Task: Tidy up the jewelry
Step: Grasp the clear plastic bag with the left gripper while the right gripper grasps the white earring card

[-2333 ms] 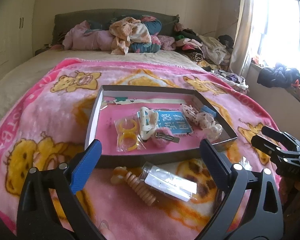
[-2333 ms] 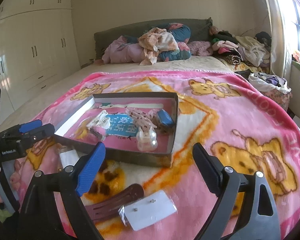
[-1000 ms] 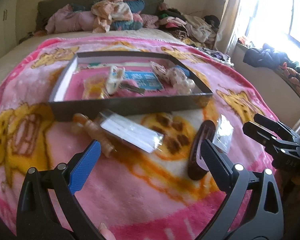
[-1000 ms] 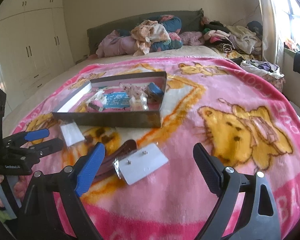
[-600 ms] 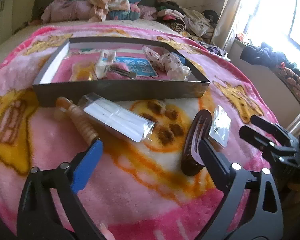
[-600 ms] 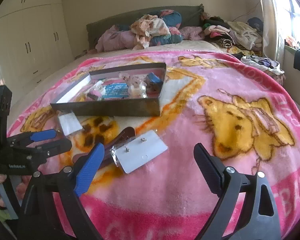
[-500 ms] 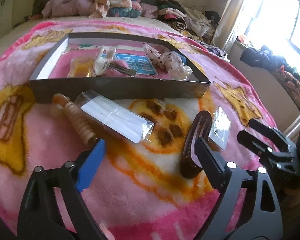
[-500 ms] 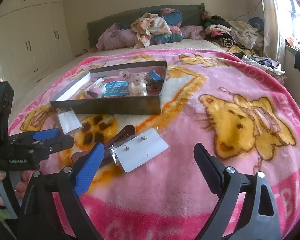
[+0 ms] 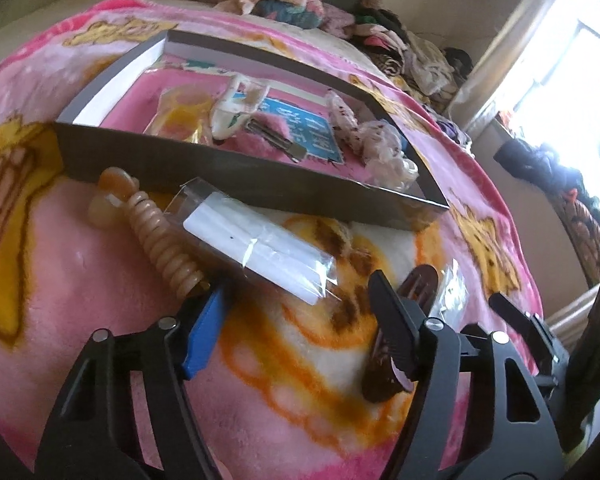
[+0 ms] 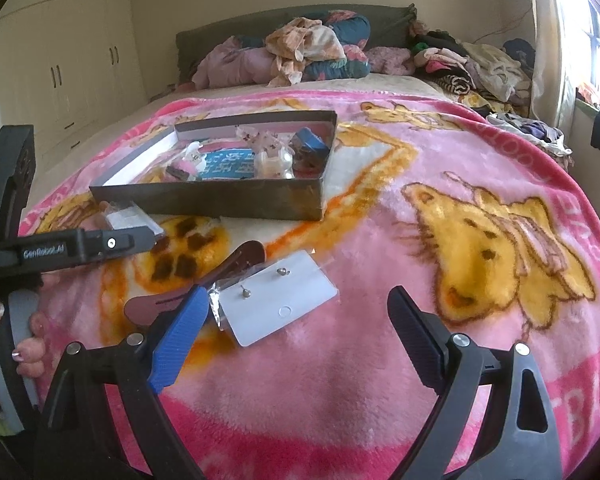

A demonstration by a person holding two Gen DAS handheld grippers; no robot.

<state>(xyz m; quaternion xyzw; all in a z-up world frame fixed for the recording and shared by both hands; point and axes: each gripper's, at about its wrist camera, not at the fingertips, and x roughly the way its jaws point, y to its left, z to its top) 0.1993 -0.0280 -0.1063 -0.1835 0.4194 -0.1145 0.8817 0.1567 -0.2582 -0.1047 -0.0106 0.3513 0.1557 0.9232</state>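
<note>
At the far left of the right wrist view a person's hand (image 10: 4, 344) wraps the grey handle of the left gripper (image 9: 300, 312); only the fingertips with painted nails show, the rest cut off by the frame edge. Seen side-on there, its fingers hide one another, so their gap cannot be read. The left wrist view shows it: the fingers have just been closing and stand about half apart, tilted down over the pink blanket (image 9: 100, 320), with nothing pinched between them. Just beyond its blue finger lies a ribbed beige hair clip (image 9: 162, 246), partly covered by a clear packet (image 9: 256, 246) holding a white card. Behind them sits the grey box (image 9: 236, 182), its near wall hiding part of the small items inside, which blur together. Further right, a brown hair clip (image 10: 204, 280) lies beside an earring card (image 10: 278, 300) with two studs, its near end hidden behind the blue finger of the right gripper (image 10: 296, 336), whose fingers gape wide and empty, angled downward over the blanket.
</note>
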